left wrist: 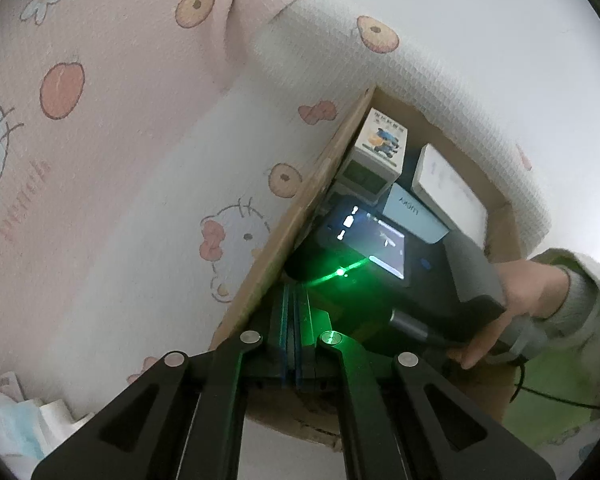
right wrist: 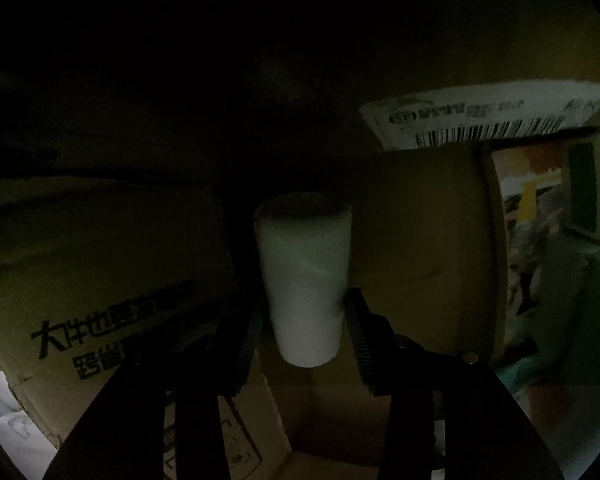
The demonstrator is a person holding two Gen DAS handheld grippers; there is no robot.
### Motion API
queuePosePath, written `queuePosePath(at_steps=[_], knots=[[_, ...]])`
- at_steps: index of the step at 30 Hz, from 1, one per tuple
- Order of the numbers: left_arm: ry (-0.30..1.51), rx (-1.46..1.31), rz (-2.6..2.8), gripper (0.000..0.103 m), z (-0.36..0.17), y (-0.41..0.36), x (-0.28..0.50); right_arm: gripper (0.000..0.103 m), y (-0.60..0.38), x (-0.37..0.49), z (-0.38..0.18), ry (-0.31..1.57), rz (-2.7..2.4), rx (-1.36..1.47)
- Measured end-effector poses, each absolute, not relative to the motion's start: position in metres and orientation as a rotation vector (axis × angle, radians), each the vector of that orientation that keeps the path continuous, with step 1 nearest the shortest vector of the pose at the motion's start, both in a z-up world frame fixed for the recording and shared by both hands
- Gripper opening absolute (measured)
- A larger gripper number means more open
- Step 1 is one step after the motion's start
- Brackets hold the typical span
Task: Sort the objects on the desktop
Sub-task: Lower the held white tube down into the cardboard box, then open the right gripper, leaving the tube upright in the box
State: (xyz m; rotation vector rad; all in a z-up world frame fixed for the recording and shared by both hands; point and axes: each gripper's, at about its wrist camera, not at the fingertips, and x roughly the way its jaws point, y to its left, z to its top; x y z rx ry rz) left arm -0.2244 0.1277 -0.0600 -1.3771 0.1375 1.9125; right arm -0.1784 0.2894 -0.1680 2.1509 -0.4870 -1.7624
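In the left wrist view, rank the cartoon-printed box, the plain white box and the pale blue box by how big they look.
1. plain white box, largest
2. cartoon-printed box, close behind; partly hidden, so unsure
3. pale blue box, smallest, mostly covered

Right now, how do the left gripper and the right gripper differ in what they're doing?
The left gripper is shut on nothing; the right gripper is clamped on a white roll. The left gripper sits in daylight at the cardboard box edge; the right gripper is down in the dark interior. Both point steeply downward.
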Motion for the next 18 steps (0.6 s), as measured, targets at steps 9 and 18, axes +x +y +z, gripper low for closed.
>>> queuePosePath(at_steps=[9,18], knots=[[0.117,-1.370,1.929,0.001,-0.055,0.119,-0.222,0.039,0.295,-0.182,-0.163,-0.514,-1.781,2.141],[0.047,-1.265,2.010,0.016,-0.031,0.104,-0.209,0.040,0.304,-0.185,-0.090,-0.315,-2.121,2.044]])
